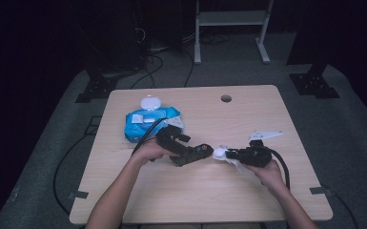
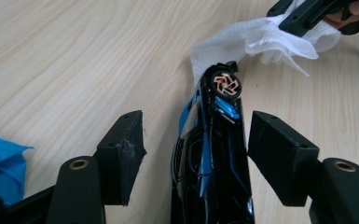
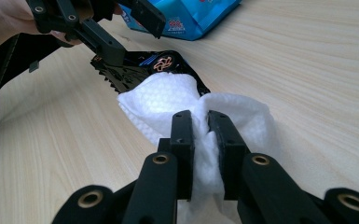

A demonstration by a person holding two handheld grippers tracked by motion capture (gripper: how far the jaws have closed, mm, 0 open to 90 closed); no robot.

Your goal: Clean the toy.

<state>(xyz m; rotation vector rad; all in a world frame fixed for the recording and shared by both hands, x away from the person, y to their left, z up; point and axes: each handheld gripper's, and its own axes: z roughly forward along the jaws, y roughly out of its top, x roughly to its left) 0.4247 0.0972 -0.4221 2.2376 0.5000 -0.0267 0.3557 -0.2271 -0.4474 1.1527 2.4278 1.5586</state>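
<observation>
A black toy car (image 1: pixel 204 151) with blue trim lies mid-table; its wheel end (image 2: pixel 226 85) points at the white wipe (image 2: pixel 261 39). My left gripper (image 1: pixel 187 149) straddles the car (image 2: pixel 210 158), open, with a gap between each pad and the car's sides (image 2: pixel 198 119). From the right, my right gripper (image 1: pixel 229 153) is shut on the bunched wipe (image 3: pixel 168 98), which is pinched between its jaws (image 3: pixel 200 121). The wipe's free end rests against the car (image 3: pixel 140 70) near a wheel. In the right gripper view, the left gripper (image 3: pixel 121 32) stands over the car.
A blue pack of wet wipes (image 1: pixel 145 121) with its white lid flipped open (image 1: pixel 150 102) lies behind the left hand. The wooden table (image 1: pixel 209 191) has a cable hole (image 1: pixel 226 98) near its far edge. Cables trail from both grippers.
</observation>
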